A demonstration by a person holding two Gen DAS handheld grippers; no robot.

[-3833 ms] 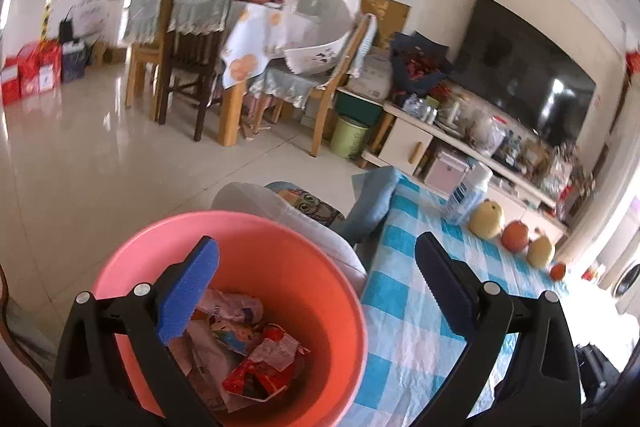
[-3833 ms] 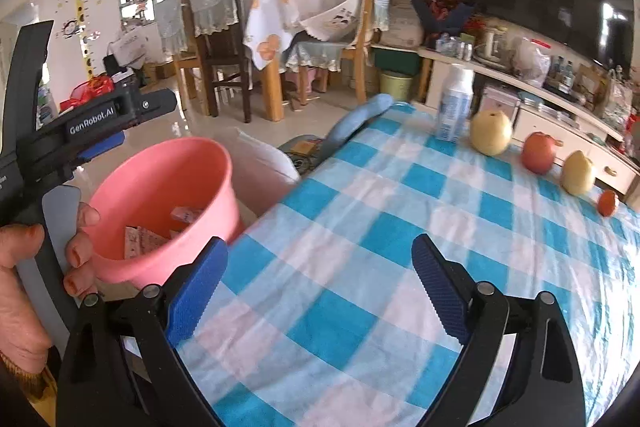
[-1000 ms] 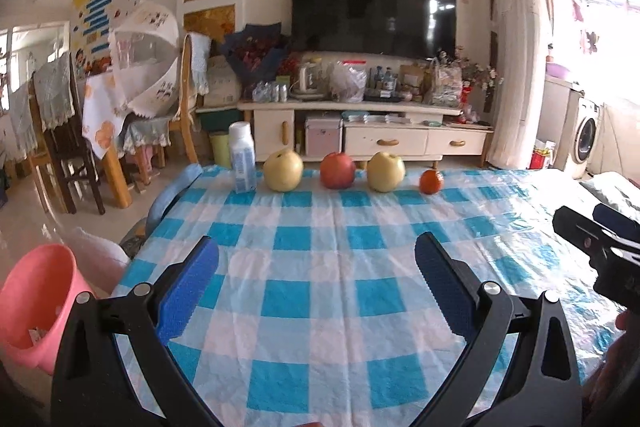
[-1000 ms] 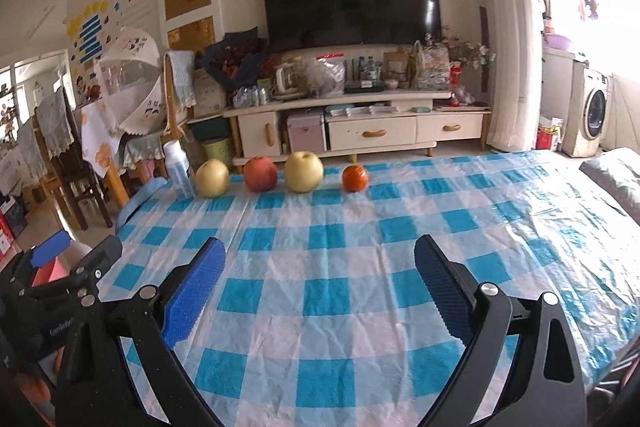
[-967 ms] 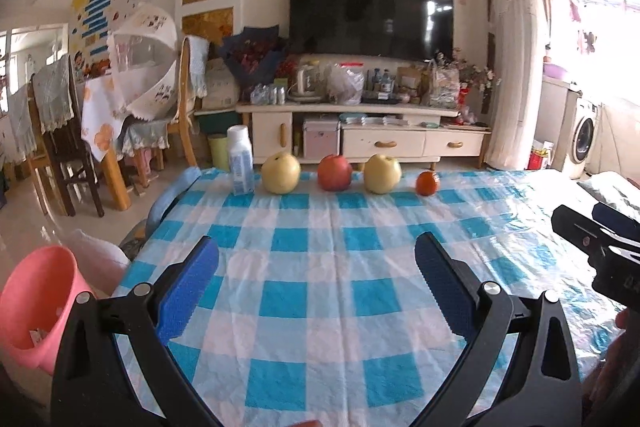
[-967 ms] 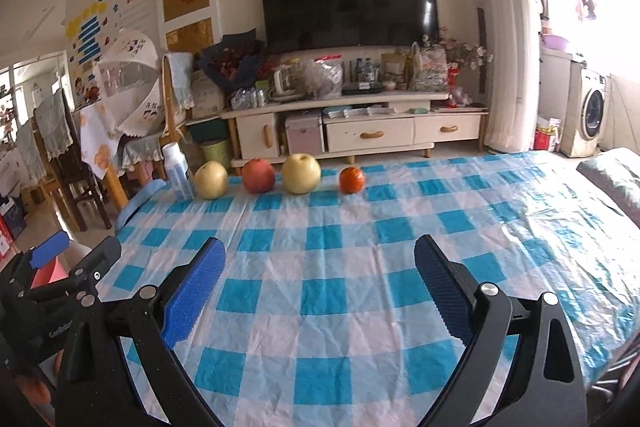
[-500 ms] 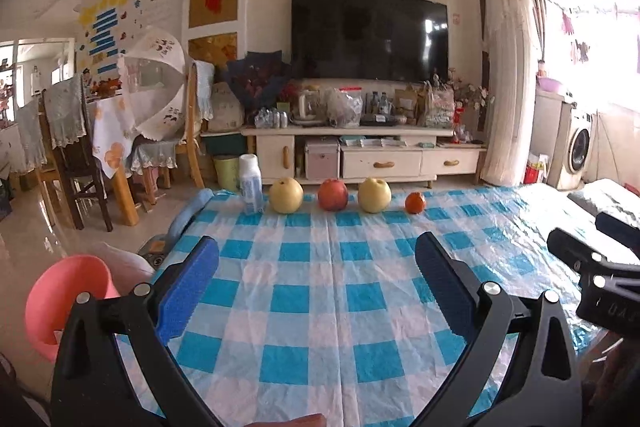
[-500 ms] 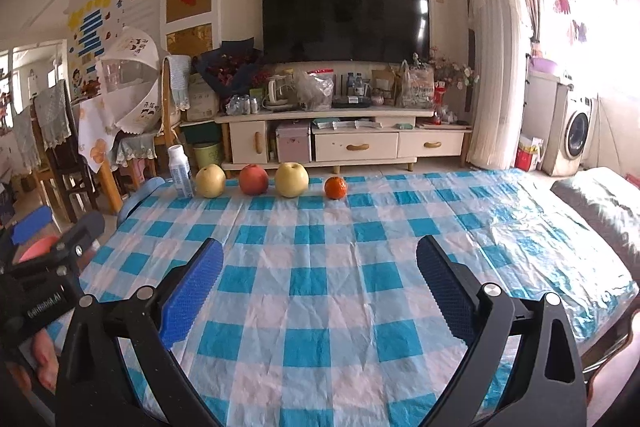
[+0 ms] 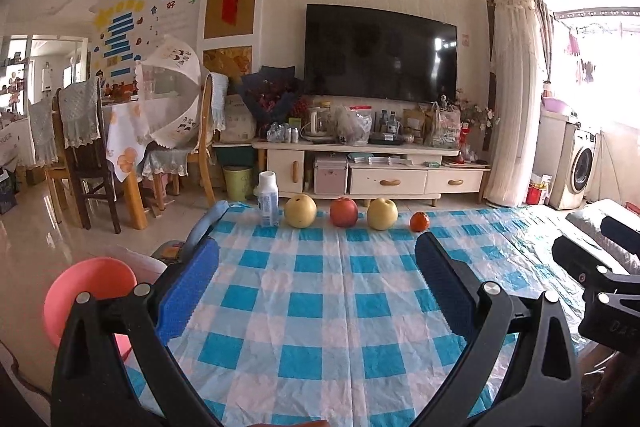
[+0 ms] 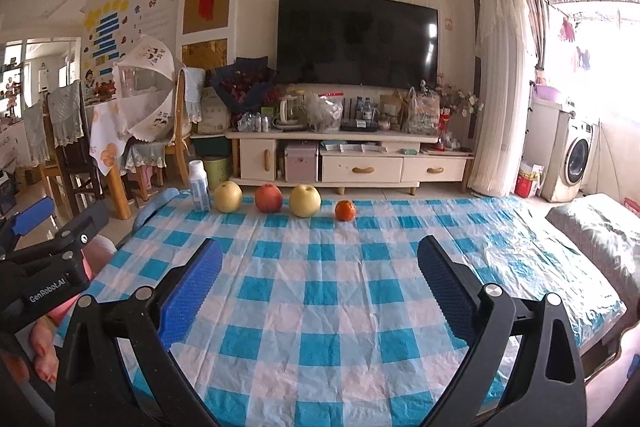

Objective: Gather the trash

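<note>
Both my grippers, left (image 9: 316, 283) and right (image 10: 320, 283), have their jaws wide apart, holding nothing. The pink bin (image 9: 86, 297) sits low beside the worktop (image 9: 340, 311). I see only fruit, so I might grab an apple (image 9: 344, 212) by mistake.

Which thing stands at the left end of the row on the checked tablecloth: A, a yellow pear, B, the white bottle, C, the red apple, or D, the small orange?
B: the white bottle stands left of the yellow pear, then come the red apple, another pear and the small orange.
</note>
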